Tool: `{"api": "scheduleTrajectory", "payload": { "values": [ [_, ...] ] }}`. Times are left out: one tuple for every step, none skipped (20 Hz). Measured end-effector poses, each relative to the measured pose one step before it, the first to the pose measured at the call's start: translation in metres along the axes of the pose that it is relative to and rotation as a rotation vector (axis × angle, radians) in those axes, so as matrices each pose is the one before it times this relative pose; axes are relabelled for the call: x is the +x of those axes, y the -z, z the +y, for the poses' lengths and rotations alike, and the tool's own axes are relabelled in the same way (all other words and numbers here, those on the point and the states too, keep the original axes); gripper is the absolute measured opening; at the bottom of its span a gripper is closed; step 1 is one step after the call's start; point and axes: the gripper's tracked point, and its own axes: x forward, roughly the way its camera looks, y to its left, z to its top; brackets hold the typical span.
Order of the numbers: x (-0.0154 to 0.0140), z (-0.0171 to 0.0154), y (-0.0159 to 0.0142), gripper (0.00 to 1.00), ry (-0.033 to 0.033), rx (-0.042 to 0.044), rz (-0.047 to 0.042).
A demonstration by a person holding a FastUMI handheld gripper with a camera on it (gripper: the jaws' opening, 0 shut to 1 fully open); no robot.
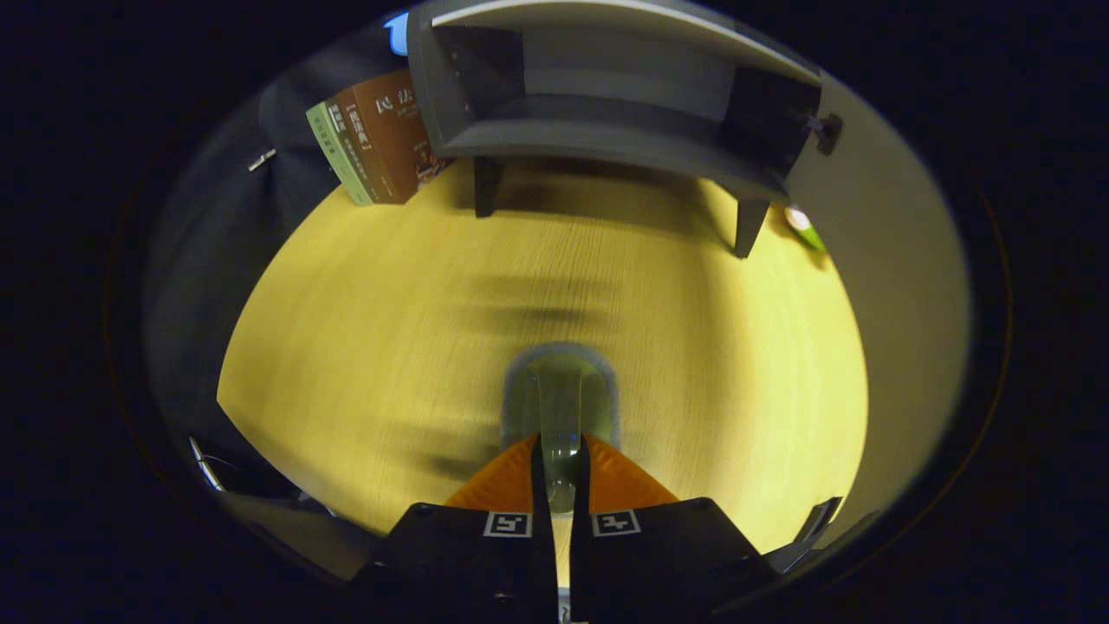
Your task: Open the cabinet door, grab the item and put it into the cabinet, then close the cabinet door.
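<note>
Yellow wooden tabletop (364,329), grain running crosswise, fills the middle of the frame. Upper left: books (377,139) standing at the table's far edge, leaning; one green spine, brown ones beside it. Right of centre, upper part: a small green and white object (806,227) lying on the table, too small to identify. Dark cloth wall (217,225) along the left side.

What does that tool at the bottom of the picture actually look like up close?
The tool is a two-part clamp: two wedge-shaped fingers taper forward and stand close together with a narrow slit between them. Behind them sit two dark, blocky carriers, each carrying a small square black-and-white marker on top.
</note>
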Motion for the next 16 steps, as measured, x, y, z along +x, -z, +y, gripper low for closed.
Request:
{"api": "scheduleTrajectory", "payload": {
  "values": [
    [-0.01187,-0.00139,-0.01131,0.1,0.00493,0.0099,-0.02798],
    [-0.01249,-0.00223,-0.01118,0.1,0.00519,0.01161,-0.02951],
    [-0.01397,-0.00495,-0.01326,0.1,0.00856,0.00804,-0.03764],
    [-0.00945,-0.00316,-0.01042,0.1,0.00369,0.00159,-0.02189],
    [-0.00897,-0.00149,-0.01068,0.1,-0.00025,0.00056,-0.02581],
    [-0.00822,0.00091,-0.01328,0.1,-0.01159,0.00079,-0.03264],
    [-0.00769,0.00225,-0.01254,0.1,-0.01147,0.00898,-0.02692],
    [-0.00949,0.0007,-0.01462,0.1,-0.01217,0.01445,-0.03051],
    [-0.00386,0.00046,-0.01521,0.1,-0.00739,0.01309,-0.03012],
    [-0.00537,-0.00022,-0.01701,0.1,-0.0012,0.00601,-0.03034],
    [-0.00568,-0.00226,-0.0206,0.1,-0.00408,-0.0005,-0.03741],
    [-0.0027,0.00043,-0.02077,0.1,-0.00547,0.00314,-0.03324],
    [-0.00194,-0.00045,-0.02274,0.1,-0.00476,0.00327,-0.04296],
    [0.00028,0.00202,-0.02474,0.1,-0.00632,-0.00033,-0.04471],
    [0.00119,-0.00008,-0.02221,0.1,-0.00545,-0.00291,-0.03547],
    [0.00293,-0.00014,-0.02095,0.1,0.00038,-0.0031,-0.02745]
  ]
}}
